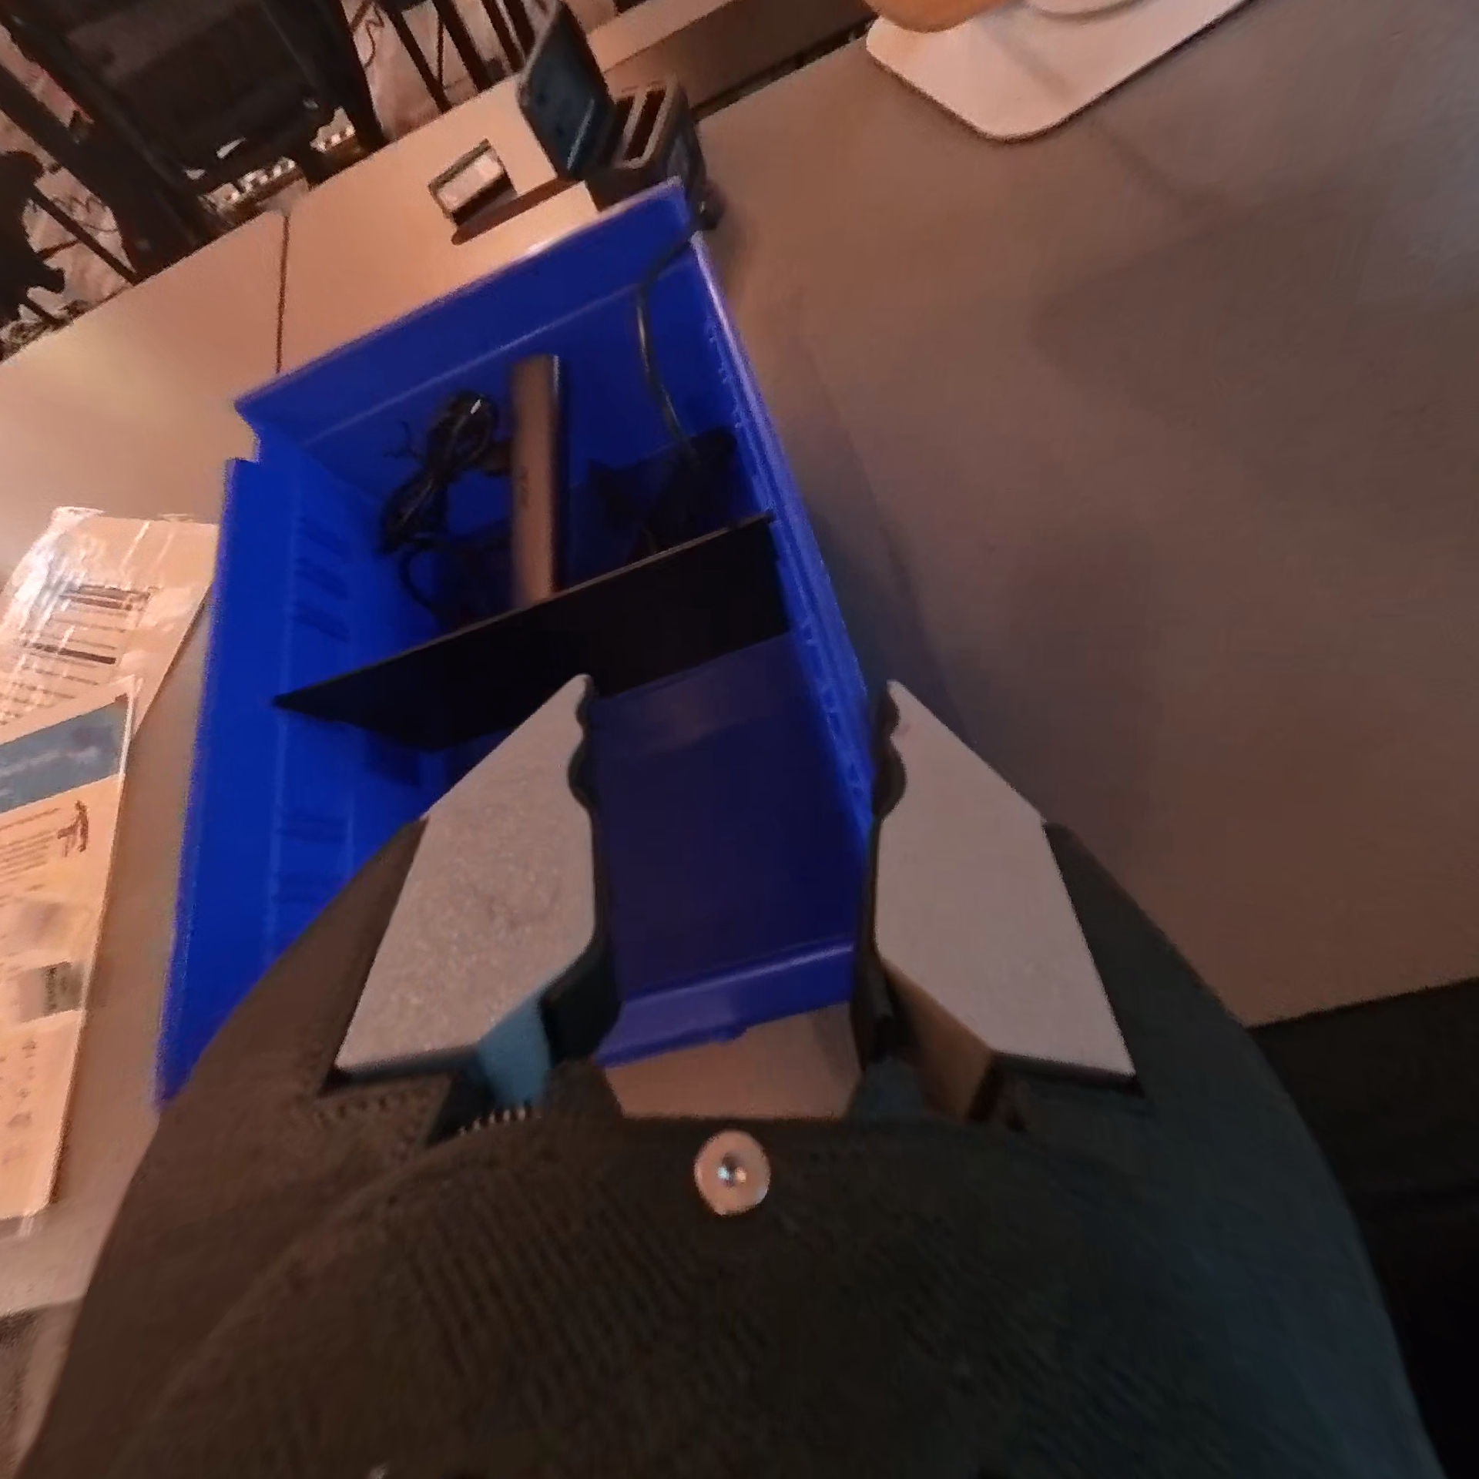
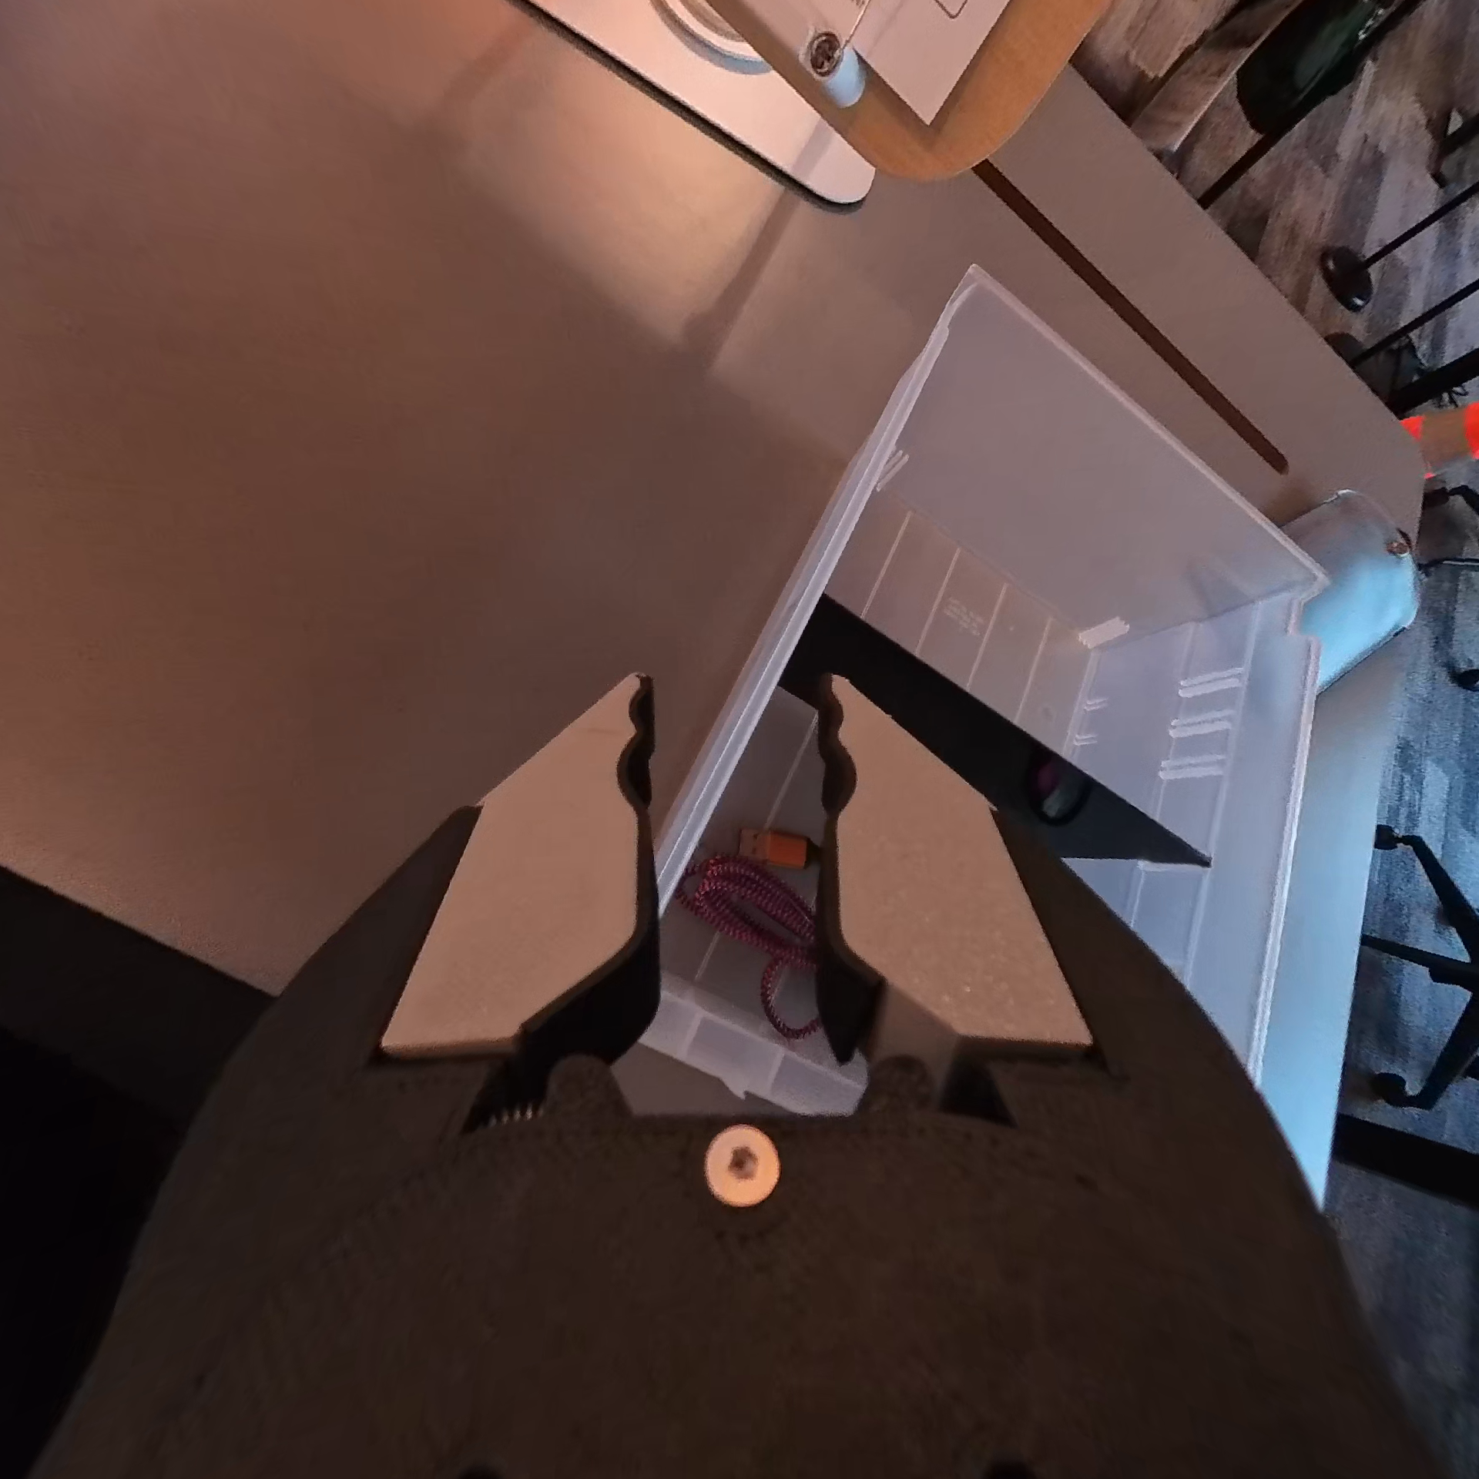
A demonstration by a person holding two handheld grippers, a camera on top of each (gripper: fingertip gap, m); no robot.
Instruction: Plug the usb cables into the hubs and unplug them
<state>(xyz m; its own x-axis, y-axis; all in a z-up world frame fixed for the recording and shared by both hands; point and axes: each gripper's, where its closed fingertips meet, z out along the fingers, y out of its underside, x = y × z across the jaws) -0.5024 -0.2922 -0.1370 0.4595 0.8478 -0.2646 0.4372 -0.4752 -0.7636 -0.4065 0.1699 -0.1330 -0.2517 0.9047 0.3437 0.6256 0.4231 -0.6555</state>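
Grey table; pink cable between open right gripper fingers.

No writing is legible: print on the paper sheets and moulded marks in the clear bin are blurred.

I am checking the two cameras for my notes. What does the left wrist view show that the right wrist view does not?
Only the left wrist view: a blue bin with a black divider; behind it lie black cables and a grey bar. Papers lie beside the bin. The left gripper is open.

Only the right wrist view: a clear bin holding a pink cable with an orange plug. The right gripper is open.

Both: the grey table and a white base at its far side.
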